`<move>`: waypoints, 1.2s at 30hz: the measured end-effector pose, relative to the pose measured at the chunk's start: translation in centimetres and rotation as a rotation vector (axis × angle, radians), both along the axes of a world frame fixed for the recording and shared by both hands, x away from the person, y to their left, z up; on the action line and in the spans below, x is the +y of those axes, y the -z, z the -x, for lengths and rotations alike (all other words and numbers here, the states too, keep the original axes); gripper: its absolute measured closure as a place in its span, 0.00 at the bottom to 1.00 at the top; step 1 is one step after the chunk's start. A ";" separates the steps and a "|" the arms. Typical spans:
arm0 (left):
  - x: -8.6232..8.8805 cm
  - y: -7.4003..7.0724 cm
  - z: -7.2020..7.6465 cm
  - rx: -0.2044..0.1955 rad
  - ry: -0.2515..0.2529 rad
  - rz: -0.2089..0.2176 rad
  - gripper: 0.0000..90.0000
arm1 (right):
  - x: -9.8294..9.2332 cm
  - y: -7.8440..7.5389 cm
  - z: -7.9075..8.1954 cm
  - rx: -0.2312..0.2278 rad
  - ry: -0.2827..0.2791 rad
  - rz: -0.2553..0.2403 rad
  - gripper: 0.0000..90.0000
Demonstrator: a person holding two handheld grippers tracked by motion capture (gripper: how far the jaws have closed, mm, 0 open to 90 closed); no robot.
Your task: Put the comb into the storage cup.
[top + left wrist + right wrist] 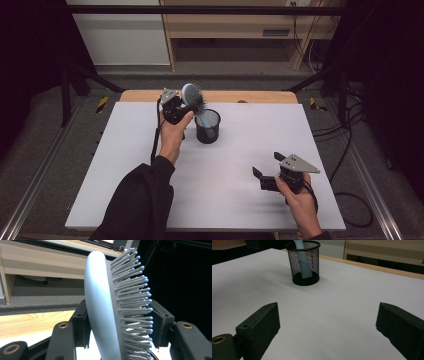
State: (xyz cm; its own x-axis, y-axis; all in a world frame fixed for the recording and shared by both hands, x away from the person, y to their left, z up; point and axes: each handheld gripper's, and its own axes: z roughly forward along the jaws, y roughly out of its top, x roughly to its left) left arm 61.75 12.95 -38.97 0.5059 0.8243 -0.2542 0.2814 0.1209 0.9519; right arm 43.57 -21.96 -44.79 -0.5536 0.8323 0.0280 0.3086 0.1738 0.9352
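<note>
Hairbrush (192, 98) handle stands in cup (207, 131) on table (150, 165).

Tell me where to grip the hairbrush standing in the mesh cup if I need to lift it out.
Grip the hairbrush by its head, from the left, jaws across smooth back and bristle face. Its handle is down inside the mesh cup, leaving the head exposed; the left gripper already straddles it.

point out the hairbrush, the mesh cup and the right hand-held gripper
hairbrush (100, 305): left gripper view, smooth pale blue back of its head.
mesh cup (305, 262): right gripper view, black mesh side wall.
right hand-held gripper (267, 164): high view, the gap between its fingertips.
</note>
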 end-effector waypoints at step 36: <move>1.0 0.5 0.0 0.030 -0.009 -0.024 0.42 | 0.0 0.0 0.0 0.000 0.000 -0.001 0.06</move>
State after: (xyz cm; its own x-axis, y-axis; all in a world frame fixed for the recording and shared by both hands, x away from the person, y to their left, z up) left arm 61.71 13.97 -39.48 0.4910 0.8346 -0.2496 0.3092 0.1009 0.9456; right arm 43.55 -22.01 -44.76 -0.5536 0.8322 0.0294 0.3090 0.1725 0.9353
